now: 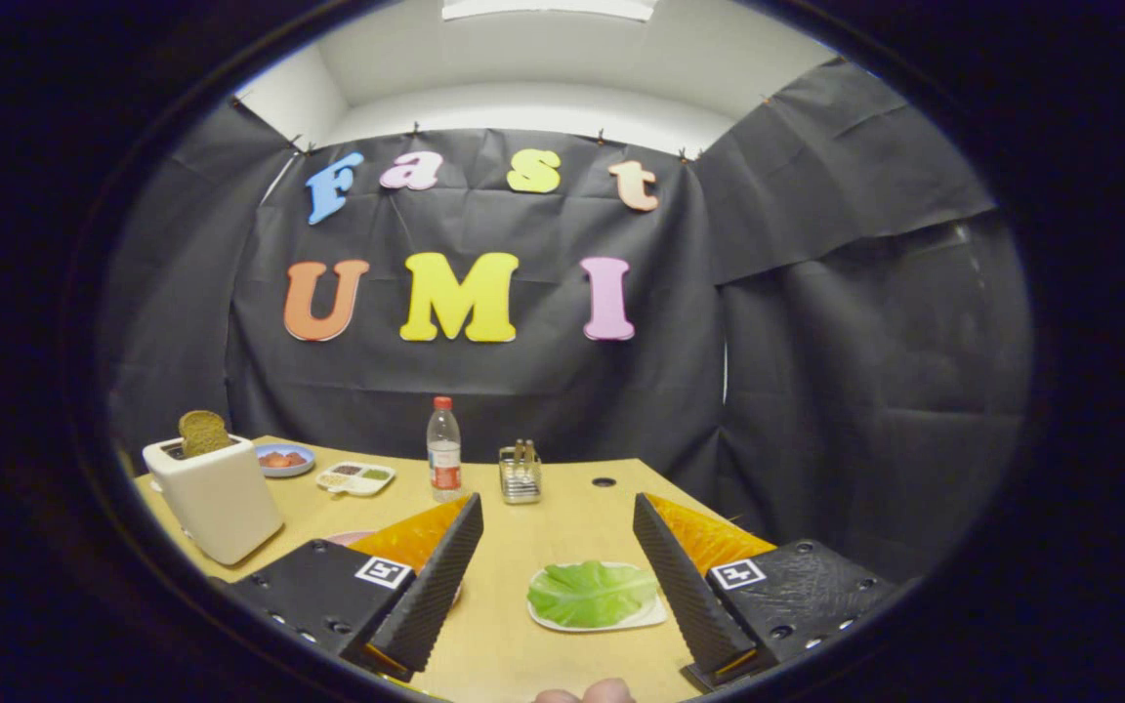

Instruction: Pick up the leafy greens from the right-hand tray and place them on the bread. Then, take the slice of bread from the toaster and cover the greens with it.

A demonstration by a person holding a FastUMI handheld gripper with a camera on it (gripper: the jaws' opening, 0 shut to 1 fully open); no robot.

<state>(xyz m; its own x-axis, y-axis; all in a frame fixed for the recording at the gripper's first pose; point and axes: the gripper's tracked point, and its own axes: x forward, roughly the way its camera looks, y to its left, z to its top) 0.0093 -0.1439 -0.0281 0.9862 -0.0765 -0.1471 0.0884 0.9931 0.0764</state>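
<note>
A green leaf of lettuce (592,592) lies on a small white tray (643,619) on the wooden table, between my fingers and close to the right one. My gripper (557,516) hangs above the table, open wide, with nothing between its fingers. A white toaster (216,496) stands beyond the left finger, and a brown slice of bread (203,432) sticks up out of its slot. A pink plate (348,537) peeks out behind the left finger; what lies on it is hidden.
At the back of the table stand a plastic water bottle (442,451), a small metal rack (520,474), a white divided dish (355,477) and a blue plate (284,459) with red pieces. A small hole (604,481) is in the tabletop. Fingertips of a hand (584,693) show below.
</note>
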